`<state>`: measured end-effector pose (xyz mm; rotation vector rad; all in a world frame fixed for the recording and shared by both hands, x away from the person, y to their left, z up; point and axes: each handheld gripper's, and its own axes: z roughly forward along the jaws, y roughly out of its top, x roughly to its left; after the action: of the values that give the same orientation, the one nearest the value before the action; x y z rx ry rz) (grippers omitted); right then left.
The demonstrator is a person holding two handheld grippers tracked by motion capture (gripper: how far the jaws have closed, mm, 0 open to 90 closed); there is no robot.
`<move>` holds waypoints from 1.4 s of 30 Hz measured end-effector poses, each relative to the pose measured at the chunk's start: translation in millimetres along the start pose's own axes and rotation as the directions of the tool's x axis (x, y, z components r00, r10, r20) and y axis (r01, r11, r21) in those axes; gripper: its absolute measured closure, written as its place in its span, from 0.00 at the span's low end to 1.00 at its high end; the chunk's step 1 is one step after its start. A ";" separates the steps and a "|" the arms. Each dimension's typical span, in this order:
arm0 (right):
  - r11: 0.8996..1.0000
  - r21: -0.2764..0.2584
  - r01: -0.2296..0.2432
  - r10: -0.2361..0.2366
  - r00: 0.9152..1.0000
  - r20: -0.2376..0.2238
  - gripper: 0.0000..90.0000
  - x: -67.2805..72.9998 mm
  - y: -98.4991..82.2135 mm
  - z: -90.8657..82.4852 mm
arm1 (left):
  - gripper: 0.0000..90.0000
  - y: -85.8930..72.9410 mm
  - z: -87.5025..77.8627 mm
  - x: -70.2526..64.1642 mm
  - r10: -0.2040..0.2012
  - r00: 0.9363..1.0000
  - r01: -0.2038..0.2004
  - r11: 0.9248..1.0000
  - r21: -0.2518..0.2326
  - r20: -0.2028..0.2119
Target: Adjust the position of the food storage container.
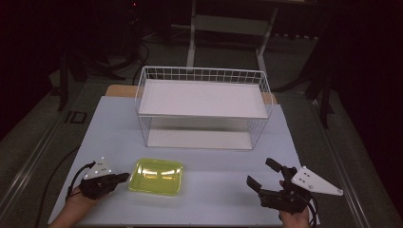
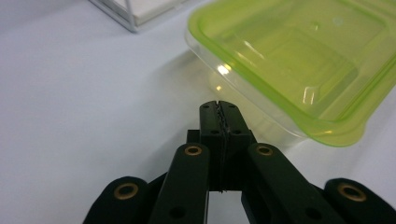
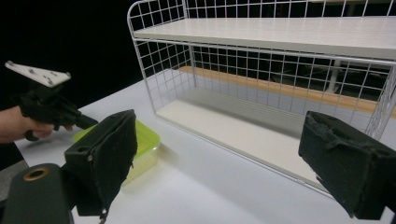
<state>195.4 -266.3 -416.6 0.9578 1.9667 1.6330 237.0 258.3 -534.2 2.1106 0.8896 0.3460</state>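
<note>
Left hand-held gripper [image 1: 124, 177] clenched empty, just beside the yellow-green translucent plastic container [image 1: 156, 176] near the bench's front edge. Right hand-held gripper [image 1: 263, 175] released. Risk: clenched jaws could shove the light container.

Surface: flat white rectangular tabletop [image 1: 204, 190] | Far side: white wire-mesh two-tier shelf rack [image 1: 202, 107] stood on it | Near left: translucent yellow-green rectangular plastic container [image 1: 156, 176] lay on it, apart from rack.

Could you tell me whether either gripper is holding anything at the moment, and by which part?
Nothing is held. The left gripper is shut and empty beside the yellow-green container; the right gripper is open over the table.
</note>
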 end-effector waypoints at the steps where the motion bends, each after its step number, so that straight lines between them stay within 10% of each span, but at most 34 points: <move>1: 1.000 0.002 -0.002 0.002 1.000 0.001 0.13 -0.2 -0.1 0.1 | 1.00 1.0 2.9 -1.7 0.006 1.000 -0.007 1.000 0.008 0.012; 20: 1.000 0.015 0.013 -0.012 1.000 -0.026 0.13 -0.6 -4.9 -0.7 | 1.00 35.0 49.5 -32.1 0.025 0.988 -0.028 1.000 0.013 0.155; 42: 1.000 0.026 -0.003 0.003 1.000 0.010 0.14 -6.1 -10.7 0.5 | 1.00 62.0 87.2 -49.6 0.015 0.974 -0.016 1.000 0.002 0.224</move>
<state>197.3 -271.2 -427.8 0.9771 1.9847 1.6049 275.7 147.0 -540.0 2.1113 0.7416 0.1103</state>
